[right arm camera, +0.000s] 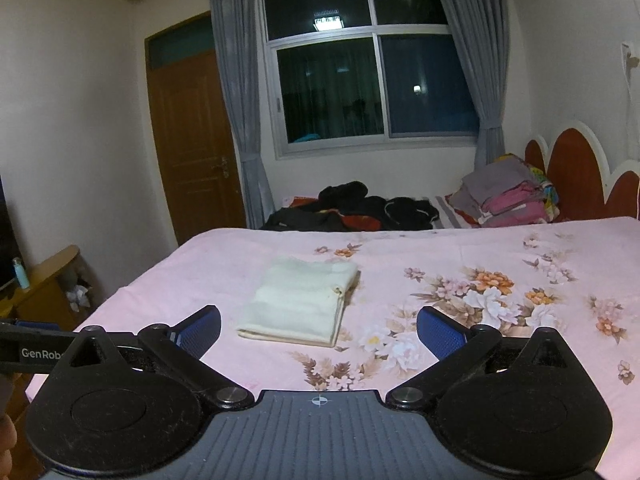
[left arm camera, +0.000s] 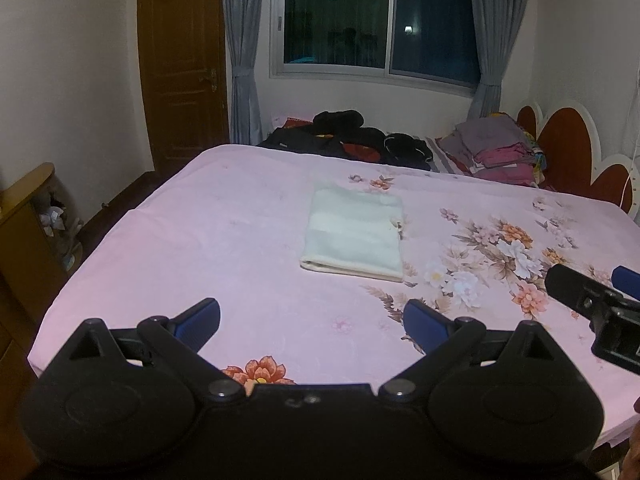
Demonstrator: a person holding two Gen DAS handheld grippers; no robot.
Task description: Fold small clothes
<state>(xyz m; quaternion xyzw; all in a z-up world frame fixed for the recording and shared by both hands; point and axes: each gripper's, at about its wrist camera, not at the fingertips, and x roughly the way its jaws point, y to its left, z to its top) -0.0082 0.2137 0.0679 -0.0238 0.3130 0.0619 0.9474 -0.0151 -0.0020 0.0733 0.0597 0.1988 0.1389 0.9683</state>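
Note:
A pale cream garment lies folded into a neat rectangle on the pink floral bedspread, near the middle of the bed. From the right wrist the same folded garment lies ahead and a little left. My left gripper hovers over the near part of the bed, well short of the garment, open with nothing between its blue pads. My right gripper is also open and empty, back from the garment's near edge. It shows at the right edge of the left wrist view as the right gripper.
Dark clothes are heaped at the far side of the bed, with a stack of grey and pink folded clothes beside a red headboard. A wooden cabinet stands left of the bed, a door behind it.

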